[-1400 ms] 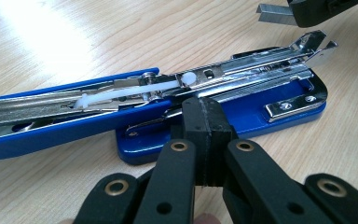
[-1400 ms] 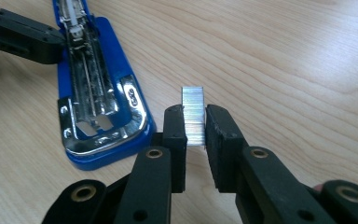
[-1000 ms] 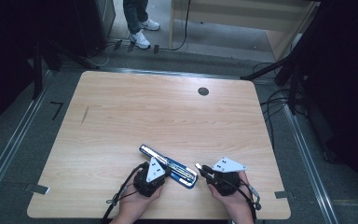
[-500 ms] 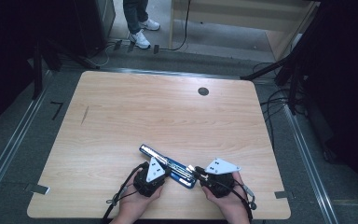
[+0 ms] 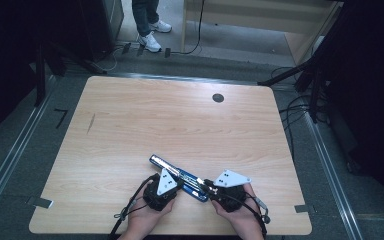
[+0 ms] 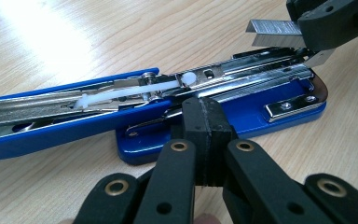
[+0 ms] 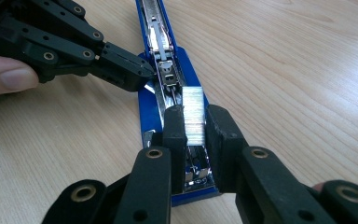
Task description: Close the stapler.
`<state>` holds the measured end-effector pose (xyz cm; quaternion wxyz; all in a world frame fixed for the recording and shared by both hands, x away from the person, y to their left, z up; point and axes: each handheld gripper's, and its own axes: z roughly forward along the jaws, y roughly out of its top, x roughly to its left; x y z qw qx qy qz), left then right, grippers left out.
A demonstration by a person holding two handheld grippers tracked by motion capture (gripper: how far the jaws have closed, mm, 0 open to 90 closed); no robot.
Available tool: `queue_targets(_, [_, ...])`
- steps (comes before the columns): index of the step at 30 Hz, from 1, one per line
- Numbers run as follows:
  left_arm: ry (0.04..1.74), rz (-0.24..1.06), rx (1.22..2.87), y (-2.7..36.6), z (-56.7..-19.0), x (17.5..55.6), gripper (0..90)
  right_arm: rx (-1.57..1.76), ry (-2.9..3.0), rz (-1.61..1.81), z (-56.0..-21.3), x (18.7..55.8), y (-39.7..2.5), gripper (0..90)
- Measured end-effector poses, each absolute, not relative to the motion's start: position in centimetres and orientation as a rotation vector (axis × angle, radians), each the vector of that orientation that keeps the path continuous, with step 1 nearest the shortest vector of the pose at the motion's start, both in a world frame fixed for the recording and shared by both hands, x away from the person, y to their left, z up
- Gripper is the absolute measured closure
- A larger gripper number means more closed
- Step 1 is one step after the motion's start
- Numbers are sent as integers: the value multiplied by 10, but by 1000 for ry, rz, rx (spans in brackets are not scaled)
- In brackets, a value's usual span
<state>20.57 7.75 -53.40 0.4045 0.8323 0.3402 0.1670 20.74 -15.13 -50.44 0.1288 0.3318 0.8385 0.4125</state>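
Blue stapler (image 6: 223,114) lying flung open, steel magazine exposed, silvery staple strip (image 7: 193,116) above it

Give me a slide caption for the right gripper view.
Right hand-held gripper holds a staple strip over the open blue stapler as the left hand-held gripper steadies it.

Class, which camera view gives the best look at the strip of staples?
The right gripper view: the strip of staples sits close up between the right hand-held gripper jaws, over the open stapler. The left gripper view catches one end of it at the top edge. In the high view it is too small to make out.
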Motion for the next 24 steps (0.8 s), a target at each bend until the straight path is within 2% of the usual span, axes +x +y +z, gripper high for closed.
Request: queue_targets(24, [861,421,2098,77,-534,206,900,885,2488,1163,-507,214,-143,793])
